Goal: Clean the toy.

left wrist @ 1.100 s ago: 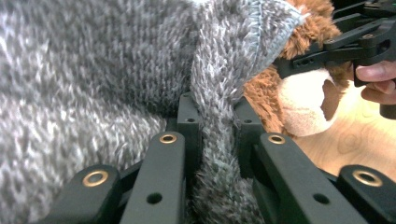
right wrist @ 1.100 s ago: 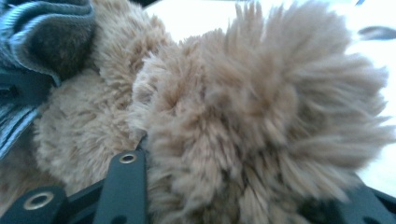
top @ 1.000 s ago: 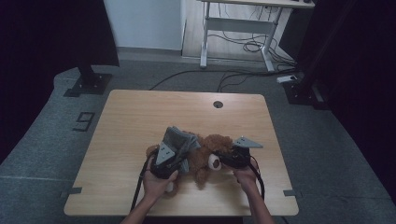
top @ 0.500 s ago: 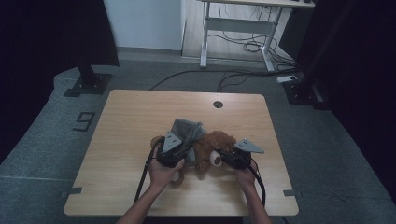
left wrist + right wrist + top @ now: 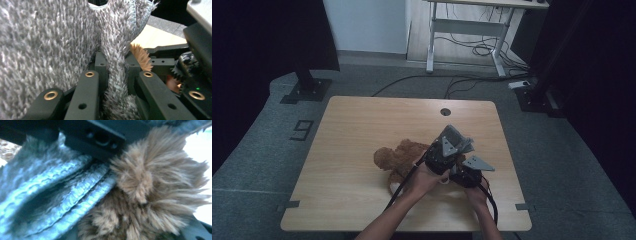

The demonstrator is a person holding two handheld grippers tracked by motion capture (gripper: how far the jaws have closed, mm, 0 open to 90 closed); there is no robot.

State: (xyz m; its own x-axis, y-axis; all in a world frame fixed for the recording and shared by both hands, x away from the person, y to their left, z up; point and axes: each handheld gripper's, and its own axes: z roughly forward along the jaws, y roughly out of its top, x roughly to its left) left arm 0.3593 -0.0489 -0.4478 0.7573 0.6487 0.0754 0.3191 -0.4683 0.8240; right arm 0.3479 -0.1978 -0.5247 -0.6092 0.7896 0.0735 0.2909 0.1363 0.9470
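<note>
A brown plush toy (image 5: 399,156) lies on the wooden table (image 5: 362,120). My left gripper (image 5: 455,150) has crossed over it to the right and is shut on a fold of grey fuzzy cloth (image 5: 50,37); the jaws pinch the fold (image 5: 116,65). My right gripper (image 5: 460,175) sits just under and beside it, near the toy's right end. In the right gripper view brown fur (image 5: 150,182) and the cloth's hemmed edge (image 5: 50,195) lie right against the camera. Its jaws are hidden; they have just been opening slightly, with the fur at them.
A round cable hole (image 5: 445,111) sits near the table's far edge. Bare wood stretches to the left and far side. A desk frame and cables (image 5: 472,45) stand on the floor behind, and a dark stand (image 5: 304,87) at far left.
My left hand swung right across the toy with the grey cloth, from the toy's left side to over the right gripper. The toy's left part now lies uncovered. The right hand hardly moved.
</note>
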